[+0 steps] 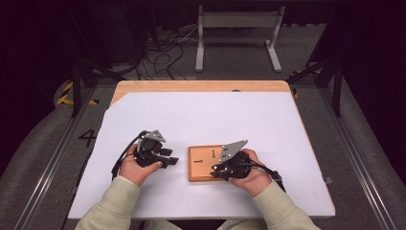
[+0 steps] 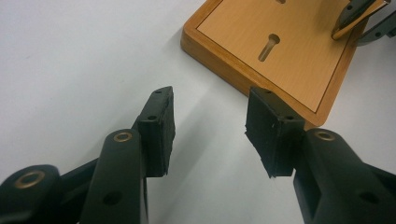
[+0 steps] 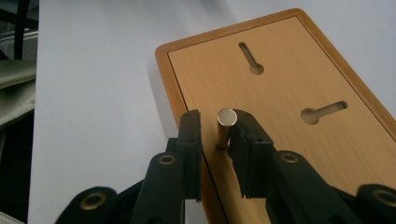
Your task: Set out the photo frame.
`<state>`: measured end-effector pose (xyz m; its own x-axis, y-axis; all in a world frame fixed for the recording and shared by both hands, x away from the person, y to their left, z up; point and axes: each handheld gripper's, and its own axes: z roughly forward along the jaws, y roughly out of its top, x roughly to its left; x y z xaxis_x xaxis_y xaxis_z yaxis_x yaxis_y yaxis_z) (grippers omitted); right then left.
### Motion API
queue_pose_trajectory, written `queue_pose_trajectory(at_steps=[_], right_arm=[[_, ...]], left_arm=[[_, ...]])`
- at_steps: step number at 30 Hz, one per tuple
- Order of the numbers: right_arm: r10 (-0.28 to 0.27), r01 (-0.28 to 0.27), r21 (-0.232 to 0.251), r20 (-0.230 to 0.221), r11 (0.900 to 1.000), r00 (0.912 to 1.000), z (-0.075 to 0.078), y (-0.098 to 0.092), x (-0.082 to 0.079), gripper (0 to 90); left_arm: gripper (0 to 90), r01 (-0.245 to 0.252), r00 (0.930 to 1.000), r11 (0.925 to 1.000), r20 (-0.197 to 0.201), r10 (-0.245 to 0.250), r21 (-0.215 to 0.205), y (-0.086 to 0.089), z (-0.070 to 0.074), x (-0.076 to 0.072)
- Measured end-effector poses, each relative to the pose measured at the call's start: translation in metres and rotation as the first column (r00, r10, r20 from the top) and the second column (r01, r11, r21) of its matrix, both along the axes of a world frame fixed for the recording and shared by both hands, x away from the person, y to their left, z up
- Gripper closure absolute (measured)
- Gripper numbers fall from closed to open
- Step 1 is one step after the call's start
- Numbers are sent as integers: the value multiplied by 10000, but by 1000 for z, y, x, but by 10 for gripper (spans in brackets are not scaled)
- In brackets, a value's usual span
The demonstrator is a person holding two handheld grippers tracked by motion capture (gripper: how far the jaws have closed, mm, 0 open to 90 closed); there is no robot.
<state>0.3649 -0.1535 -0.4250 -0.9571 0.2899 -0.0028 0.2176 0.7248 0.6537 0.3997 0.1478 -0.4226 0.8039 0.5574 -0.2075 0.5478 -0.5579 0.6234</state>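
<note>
We are reading one sign: a large dark "4" marked on the grey floor (image 1: 87, 138), left of the table (image 1: 201, 86) in the high view. Yellow-and-black hazard striping (image 1: 67, 93) is lying on the floor further up that side, carrying no lettering. We are finding nothing legible on the wooden board (image 3: 289, 93) in either gripper view

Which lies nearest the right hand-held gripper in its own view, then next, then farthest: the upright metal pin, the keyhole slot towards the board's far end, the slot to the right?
1. Metal pin, between the jaws.
2. Right slot, mid-board.
3. Far slot, near the wooden board's far end.
</note>
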Motion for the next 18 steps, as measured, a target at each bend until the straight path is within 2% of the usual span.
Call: queue_pose_trajectory(at_steps=[6, 8, 11, 15, 18], right_arm=[[125, -124, -217, 41, 9997, 9999, 0, 2, 2, 766], [214, -212, -283, 88, 9994, 9997, -1, 3, 2, 807], [257, -242, -446, 337, 9987, 9991, -1, 4, 2, 841], [483, -404, -834, 948, 9957, 9943, 1, 7, -3, 841], [493, -410, -809, 1030, 9959, 9935, 0, 7, -4, 841]], left_arm=[[526, -5, 10000, 10000, -74, 6, 8, -1, -1, 0], [526, 3, 10000, 10000, -76, -3, 31, -1, -1, 0], [527, 8, 10000, 10000, -80, -7, 19, -1, -1, 0], [530, 15, 10000, 10000, -78, -15, 12, 0, -1, 1], [531, 27, 9999, 10000, -103, -27, -6, 0, -1, 1]])
